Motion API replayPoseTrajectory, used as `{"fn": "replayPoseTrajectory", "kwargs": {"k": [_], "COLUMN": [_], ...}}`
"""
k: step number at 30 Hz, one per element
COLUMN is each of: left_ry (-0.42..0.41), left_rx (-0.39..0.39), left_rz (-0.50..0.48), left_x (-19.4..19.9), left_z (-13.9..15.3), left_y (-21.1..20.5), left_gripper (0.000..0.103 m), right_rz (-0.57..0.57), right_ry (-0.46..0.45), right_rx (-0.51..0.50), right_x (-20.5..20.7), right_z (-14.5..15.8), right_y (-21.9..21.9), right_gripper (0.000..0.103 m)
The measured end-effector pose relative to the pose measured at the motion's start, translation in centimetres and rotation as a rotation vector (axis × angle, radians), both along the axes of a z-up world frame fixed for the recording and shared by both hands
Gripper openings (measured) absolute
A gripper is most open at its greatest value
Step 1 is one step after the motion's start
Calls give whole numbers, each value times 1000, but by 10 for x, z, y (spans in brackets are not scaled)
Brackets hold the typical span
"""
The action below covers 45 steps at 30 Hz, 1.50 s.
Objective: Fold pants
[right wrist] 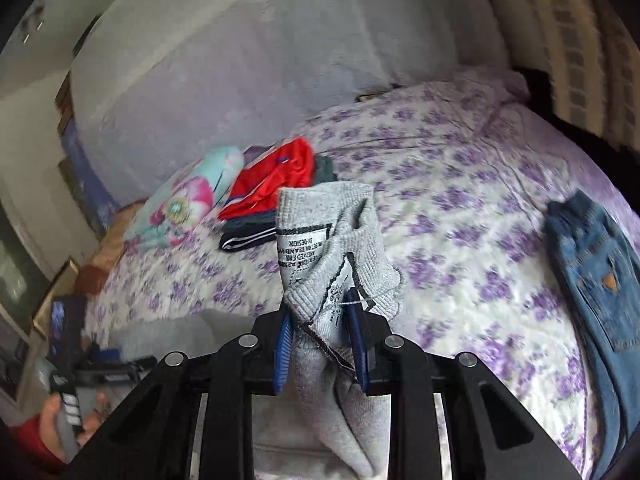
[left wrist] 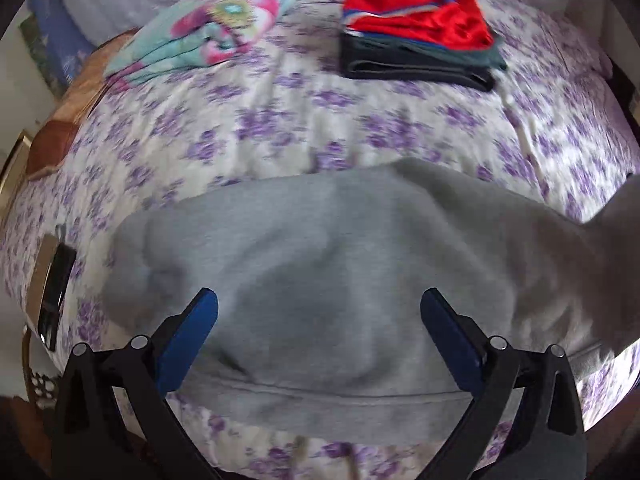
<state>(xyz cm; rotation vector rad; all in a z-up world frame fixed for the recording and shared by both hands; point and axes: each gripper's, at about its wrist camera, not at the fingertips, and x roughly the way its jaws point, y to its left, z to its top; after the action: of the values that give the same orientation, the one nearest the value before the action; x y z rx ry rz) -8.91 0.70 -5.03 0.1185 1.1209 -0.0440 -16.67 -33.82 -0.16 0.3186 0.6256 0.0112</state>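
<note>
Grey sweatpants (left wrist: pixel 320 280) lie across the near part of a bed with a purple-flowered cover (left wrist: pixel 280 128). My left gripper (left wrist: pixel 319 300) hovers above them, its blue fingers (left wrist: pixel 188 336) spread wide with nothing between them. In the right wrist view, my right gripper (right wrist: pixel 320 320) is shut on a bunched end of the grey sweatpants (right wrist: pixel 340 232), lifted off the bed, with a white label showing on the ribbed cloth. The rest of that cloth hangs below the jaws.
A folded stack with a red garment (left wrist: pixel 416 20) on top sits at the far side of the bed, beside a floral cloth (left wrist: pixel 216 32). Blue jeans (right wrist: pixel 592 264) lie at the right. A hand in a red sleeve (right wrist: pixel 52 428) holds the other gripper's handle.
</note>
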Motion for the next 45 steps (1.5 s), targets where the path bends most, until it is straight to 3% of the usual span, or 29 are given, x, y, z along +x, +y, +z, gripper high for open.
{"fn": "replayPoseTrajectory", "kwargs": {"k": [3,7,12,14,15,17,19,22,24,26,28,29,35,41,45], "left_ry": [2,4,45,69,83,104,107,112,121,132,138,139,77,4,-18], "left_rx": [-67,-88,-117,-140,-156,-192,-221,-256,-276,-294,-314,-320,-294,-362,-431], "left_rz": [114,196,219,225,229,232,236,244,252,261,271,275,236,213,180], "left_x": [-3,-16,-26,-25,-24,-21,-18,-16,-14,-9,-3,0,17,13,9], "left_z": [7,6,-11,-21,-25,-32,-35,-38,-44,-51,-57,-61,-67,-67,-58], "left_y": [65,118,145,150,151,155,157,160,162,165,167,168,161,167,173], "left_gripper": [98,98,98,98,98,98,98,98,98,98,98,98,99,99,80], "right_rz": [152,337,385,452,491,527,489,324,210,159,162,156,193,196,222], "right_ry": [55,181,218,260,261,260,183,113,142,256,379,321,367,367,384], "right_rx": [-96,-231,-313,-336,-336,-320,-245,-193,-246,-278,-322,-325,-290,-290,-282], "right_x": [30,50,42,45,44,39,30,29,41,58,71,68,73,74,77], "right_z": [-15,-66,-83,-90,-88,-74,-45,-20,-30,-61,-105,-108,-106,-104,-100], "right_y": [68,149,171,179,183,187,177,151,142,138,142,142,135,136,134], "right_gripper": [25,25,26,40,53,56,54,55,55,56,64,66,69,69,69]}}
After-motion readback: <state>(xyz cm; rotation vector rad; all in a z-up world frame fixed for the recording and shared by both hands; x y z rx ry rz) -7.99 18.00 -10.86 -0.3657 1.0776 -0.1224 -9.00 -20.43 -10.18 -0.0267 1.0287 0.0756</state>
